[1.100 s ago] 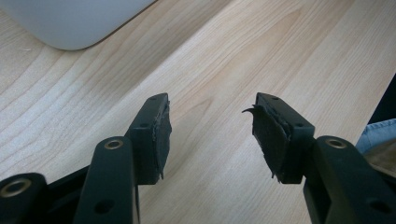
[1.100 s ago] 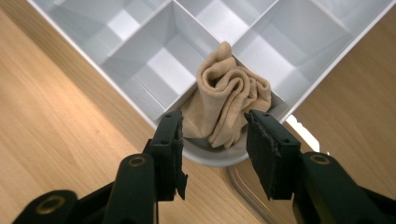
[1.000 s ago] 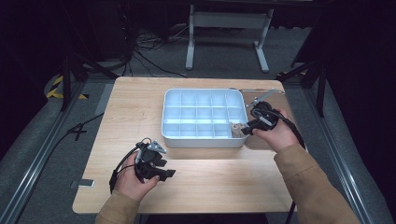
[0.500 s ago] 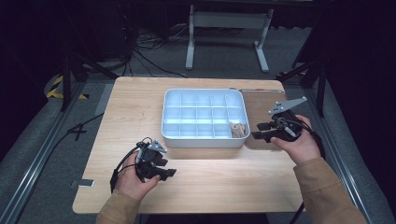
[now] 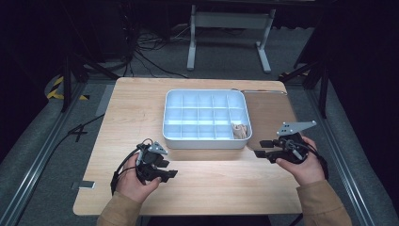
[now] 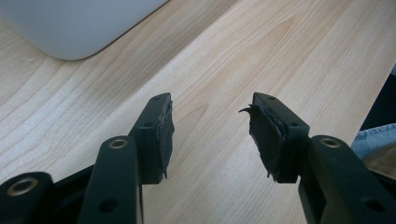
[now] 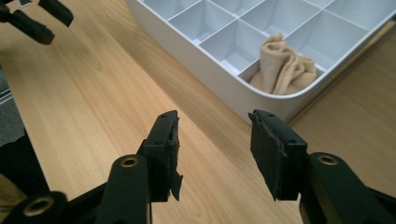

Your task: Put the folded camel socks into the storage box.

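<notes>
Cloth (image 5: 240, 130) sits bunched in tray's (image 5: 205, 141) near-right cell, just beyond your right gripper (image 5: 259, 148), jaws just opening, empty; left gripper (image 5: 170, 168) farther off, jaws apart, empty

No legible text or labels.

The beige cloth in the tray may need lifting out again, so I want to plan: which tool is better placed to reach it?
Probably the right tool: open, empty, beside the tray corner compartment holding the beige cloth. The left tool lies farther off.
</notes>
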`<action>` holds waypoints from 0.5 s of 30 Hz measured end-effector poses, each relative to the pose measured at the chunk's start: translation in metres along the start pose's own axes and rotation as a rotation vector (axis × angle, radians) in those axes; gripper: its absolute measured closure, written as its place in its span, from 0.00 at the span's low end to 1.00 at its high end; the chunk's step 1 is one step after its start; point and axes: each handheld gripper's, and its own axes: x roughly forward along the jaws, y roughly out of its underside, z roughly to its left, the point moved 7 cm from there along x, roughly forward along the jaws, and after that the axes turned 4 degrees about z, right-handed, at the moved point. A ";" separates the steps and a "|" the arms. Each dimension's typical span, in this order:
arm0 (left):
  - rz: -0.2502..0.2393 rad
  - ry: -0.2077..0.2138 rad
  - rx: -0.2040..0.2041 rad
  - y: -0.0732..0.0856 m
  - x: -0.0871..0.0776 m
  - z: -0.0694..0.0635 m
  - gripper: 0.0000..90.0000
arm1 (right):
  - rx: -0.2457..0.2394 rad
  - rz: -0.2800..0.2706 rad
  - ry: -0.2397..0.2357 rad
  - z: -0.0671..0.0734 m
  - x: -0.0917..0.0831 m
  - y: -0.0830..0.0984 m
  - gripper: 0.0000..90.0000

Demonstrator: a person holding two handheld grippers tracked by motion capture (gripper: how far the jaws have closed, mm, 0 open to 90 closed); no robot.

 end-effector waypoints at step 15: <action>0.005 0.002 0.000 -0.001 0.003 0.000 0.55 | -0.006 -0.027 -0.027 0.016 0.035 0.044 0.56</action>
